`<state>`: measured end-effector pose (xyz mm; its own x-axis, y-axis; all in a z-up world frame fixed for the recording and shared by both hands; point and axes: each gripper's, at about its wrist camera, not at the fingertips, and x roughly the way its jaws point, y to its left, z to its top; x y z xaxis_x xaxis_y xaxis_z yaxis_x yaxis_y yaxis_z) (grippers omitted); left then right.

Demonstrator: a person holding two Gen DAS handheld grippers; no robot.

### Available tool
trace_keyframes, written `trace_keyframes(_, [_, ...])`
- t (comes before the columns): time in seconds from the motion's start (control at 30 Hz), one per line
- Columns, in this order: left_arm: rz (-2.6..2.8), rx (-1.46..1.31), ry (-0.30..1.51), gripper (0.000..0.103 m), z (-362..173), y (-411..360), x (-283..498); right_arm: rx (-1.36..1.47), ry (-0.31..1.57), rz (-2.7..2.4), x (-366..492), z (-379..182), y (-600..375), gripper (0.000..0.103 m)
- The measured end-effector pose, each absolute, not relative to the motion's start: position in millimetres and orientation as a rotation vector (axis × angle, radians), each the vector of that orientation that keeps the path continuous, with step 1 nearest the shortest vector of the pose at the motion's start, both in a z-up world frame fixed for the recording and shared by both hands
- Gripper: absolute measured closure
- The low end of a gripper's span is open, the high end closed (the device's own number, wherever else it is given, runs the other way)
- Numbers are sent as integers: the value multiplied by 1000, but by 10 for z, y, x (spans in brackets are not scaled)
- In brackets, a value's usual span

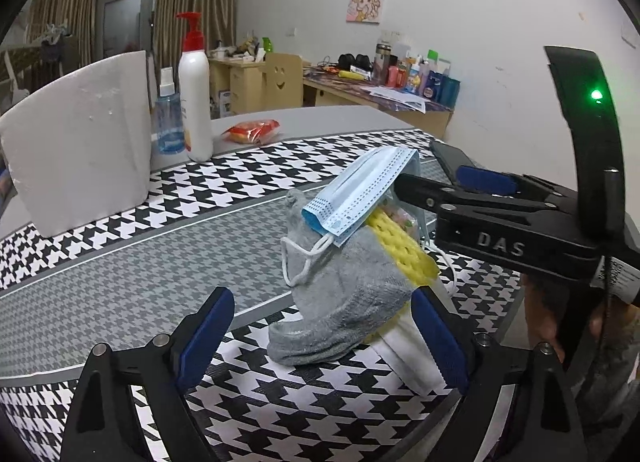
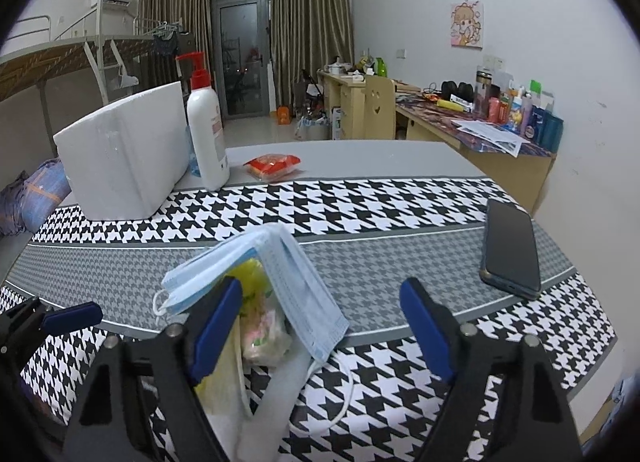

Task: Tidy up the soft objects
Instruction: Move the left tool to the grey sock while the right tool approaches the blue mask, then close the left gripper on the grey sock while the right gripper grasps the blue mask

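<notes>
A pile of soft things stands on the houndstooth cloth (image 1: 120, 262): a grey sock (image 1: 344, 302), a yellow sponge (image 1: 404, 250), a white folded cloth (image 1: 416, 358) and a blue face mask (image 1: 364, 189) draped on top. The mask (image 2: 280, 262) also shows in the right wrist view over a small printed packet (image 2: 266, 336). My left gripper (image 1: 324, 338) is open around the sock's lower end, its right pad touching the white cloth. My right gripper (image 2: 320, 326) is open, its left finger pushed under the mask against the pile; it also shows in the left wrist view (image 1: 440, 185).
A white foam box (image 1: 80, 141), a white pump bottle (image 1: 196, 93), a blue spray bottle (image 1: 168, 117) and a red snack packet (image 1: 252, 129) stand at the table's far side. A black phone (image 2: 510, 250) lies to the right. Desks with clutter line the far wall.
</notes>
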<state>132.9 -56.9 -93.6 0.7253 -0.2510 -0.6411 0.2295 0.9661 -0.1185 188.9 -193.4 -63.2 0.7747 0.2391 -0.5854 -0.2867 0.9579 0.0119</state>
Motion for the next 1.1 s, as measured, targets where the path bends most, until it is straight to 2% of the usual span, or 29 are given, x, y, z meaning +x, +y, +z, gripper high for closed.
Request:
trace_keyframes(0.17, [-278,-28,718,12,-947,-613,1339,-82,656,295,1984,-669,-1907,37])
trace_keyframes(0.23, [-287,-35,717,13,-949,-624,1345,-75,674,302,2016,-691,-1901,46])
trace_keyframes(0.33, [-303,-45,717,21,-949,-634,1350,-63,688,317,2028,-707,-1904,55])
trace_keyframes(0.47, [-319,-43,733,24,-976,-667,1364,-57,681,325,2019,-692,-1900,59])
trace_keyframes(0.57, [-325,-32,751,32,-1000,-708,1380,-60,687,322,2042,-702,-1891,59])
trace_keyframes(0.67, [-339,-30,760,47,-1018,-723,1391,-65,688,326,2069,-706,-1871,59])
trace_keyframes(0.7, [-341,-29,765,53,-1022,-727,1404,-66,686,328,2073,-705,-1866,64])
trace_keyframes(0.73, [-345,-24,770,55,-1040,-737,1406,-68,685,329,2078,-707,-1862,75])
trace_keyframes(0.77, [-349,-20,773,57,-1047,-745,1405,-72,689,329,2088,-713,-1854,78])
trace_keyframes(0.83, [-362,-17,776,67,-1059,-758,1403,-70,692,329,2092,-723,-1858,84])
trace_keyframes(0.87, [-365,-16,779,69,-1062,-764,1407,-71,693,329,2089,-727,-1859,86])
trace_keyframes(0.93, [-359,-10,782,80,-1069,-773,1416,-68,689,331,2077,-720,-1866,90])
trace_keyframes(1.1, [-358,-20,777,88,-1048,-757,1406,-50,678,333,2035,-655,-1917,90])
